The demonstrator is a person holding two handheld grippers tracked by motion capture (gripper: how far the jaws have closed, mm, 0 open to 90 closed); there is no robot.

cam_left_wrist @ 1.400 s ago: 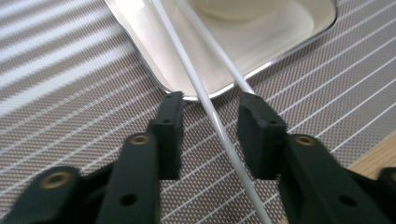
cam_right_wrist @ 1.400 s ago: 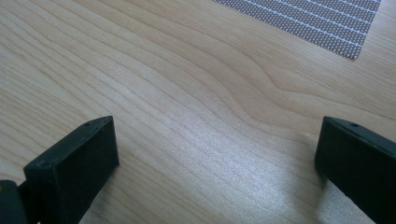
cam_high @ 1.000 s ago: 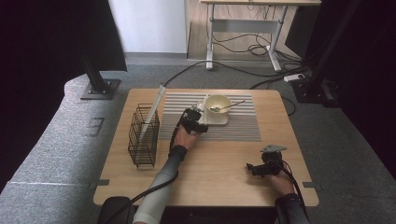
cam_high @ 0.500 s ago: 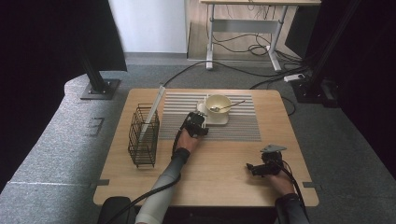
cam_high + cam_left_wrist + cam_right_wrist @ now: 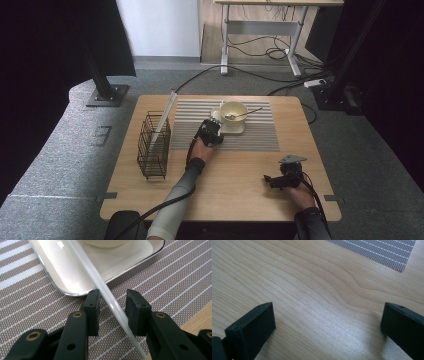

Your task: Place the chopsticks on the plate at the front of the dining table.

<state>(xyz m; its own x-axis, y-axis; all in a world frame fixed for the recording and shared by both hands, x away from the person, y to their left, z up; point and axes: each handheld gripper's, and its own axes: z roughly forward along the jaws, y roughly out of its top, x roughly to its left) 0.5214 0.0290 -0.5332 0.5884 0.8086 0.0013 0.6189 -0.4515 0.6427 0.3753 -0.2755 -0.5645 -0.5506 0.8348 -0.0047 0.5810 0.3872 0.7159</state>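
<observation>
Since a second ago my left gripper (image 5: 111,306) has closed around the white plate's (image 5: 110,296) edge on the striped placemat (image 5: 260,135), while my spread right gripper (image 5: 272,180) rests on the tabletop (image 5: 235,185).

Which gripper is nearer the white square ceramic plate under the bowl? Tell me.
Left. The left gripper is at the white square ceramic plate, its jaws, just closing, straddling the raised rim. The right gripper rests open on bare wooden table, well away.
</observation>
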